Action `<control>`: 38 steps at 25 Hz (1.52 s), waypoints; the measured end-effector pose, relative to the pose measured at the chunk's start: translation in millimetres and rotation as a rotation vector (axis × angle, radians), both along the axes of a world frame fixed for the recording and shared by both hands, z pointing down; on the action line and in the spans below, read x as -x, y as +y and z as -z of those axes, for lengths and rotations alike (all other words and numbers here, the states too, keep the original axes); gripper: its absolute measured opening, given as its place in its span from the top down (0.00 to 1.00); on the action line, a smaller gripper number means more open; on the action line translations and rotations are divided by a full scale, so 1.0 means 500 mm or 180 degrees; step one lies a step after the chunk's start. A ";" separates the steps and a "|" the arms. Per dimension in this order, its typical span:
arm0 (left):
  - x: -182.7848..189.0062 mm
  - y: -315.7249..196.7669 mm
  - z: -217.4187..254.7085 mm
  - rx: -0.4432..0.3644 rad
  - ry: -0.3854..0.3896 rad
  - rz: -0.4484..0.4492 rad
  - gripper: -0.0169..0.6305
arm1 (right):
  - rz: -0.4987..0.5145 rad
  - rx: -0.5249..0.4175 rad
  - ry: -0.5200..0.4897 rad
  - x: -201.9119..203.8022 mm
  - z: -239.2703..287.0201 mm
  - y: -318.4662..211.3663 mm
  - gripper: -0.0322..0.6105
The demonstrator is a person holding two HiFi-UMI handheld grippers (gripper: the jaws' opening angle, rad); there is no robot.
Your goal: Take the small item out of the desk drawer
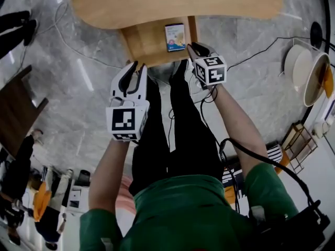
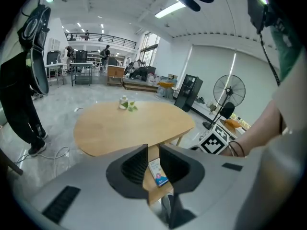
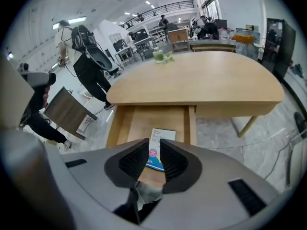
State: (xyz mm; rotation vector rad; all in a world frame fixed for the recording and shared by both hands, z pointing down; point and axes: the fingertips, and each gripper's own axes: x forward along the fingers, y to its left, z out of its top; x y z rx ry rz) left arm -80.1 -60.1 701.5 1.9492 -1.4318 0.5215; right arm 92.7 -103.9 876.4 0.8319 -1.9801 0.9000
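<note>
A small white and blue box [image 1: 175,37] lies flat in the open wooden drawer [image 1: 146,43] under the light wooden desk [image 1: 172,4]. My right gripper [image 1: 194,48] hangs just right of the drawer's front corner. In the right gripper view its jaws [image 3: 154,143] stand a little apart, open and empty, and the box [image 3: 162,134] shows through the gap, lower down in the drawer [image 3: 139,121]. My left gripper [image 1: 134,72] is in front of the drawer, to its left. It is open with nothing in it [image 2: 153,147], and the box [image 2: 158,172] shows beyond.
The person's legs [image 1: 167,119] stand right in front of the drawer. A dark wooden chair [image 1: 18,111] is on the left. Cables [image 1: 251,54] run over the grey floor at right. A small green and white thing [image 3: 163,57] sits on the far side of the desk.
</note>
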 end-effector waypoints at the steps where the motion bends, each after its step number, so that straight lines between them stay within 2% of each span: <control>1: -0.004 0.004 -0.016 0.0031 0.0014 -0.0001 0.84 | 0.0003 0.0037 0.0017 0.001 -0.022 0.003 0.81; 8: -0.006 0.034 -0.093 0.0184 0.0105 0.0061 0.84 | -0.0020 0.0371 0.0154 -0.008 -0.156 0.016 0.73; 16: 0.016 0.042 -0.122 0.0204 0.0209 0.0165 0.84 | 0.0131 0.0551 0.0352 0.013 -0.225 0.000 0.64; 23: 0.024 0.065 -0.128 0.0265 0.0344 0.0297 0.84 | 0.0116 0.0665 0.0515 0.027 -0.272 -0.023 0.59; 30: 0.030 0.081 -0.131 0.0286 0.0383 0.0280 0.84 | 0.0196 0.0777 0.0629 0.053 -0.315 -0.021 0.58; 35: 0.024 0.067 -0.126 0.0265 0.0413 0.0310 0.84 | 0.0206 0.0793 0.0532 0.058 -0.325 -0.026 0.58; 38: 0.027 0.069 -0.127 0.0294 0.0415 0.0316 0.84 | 0.0272 0.0743 0.0499 0.056 -0.316 -0.019 0.67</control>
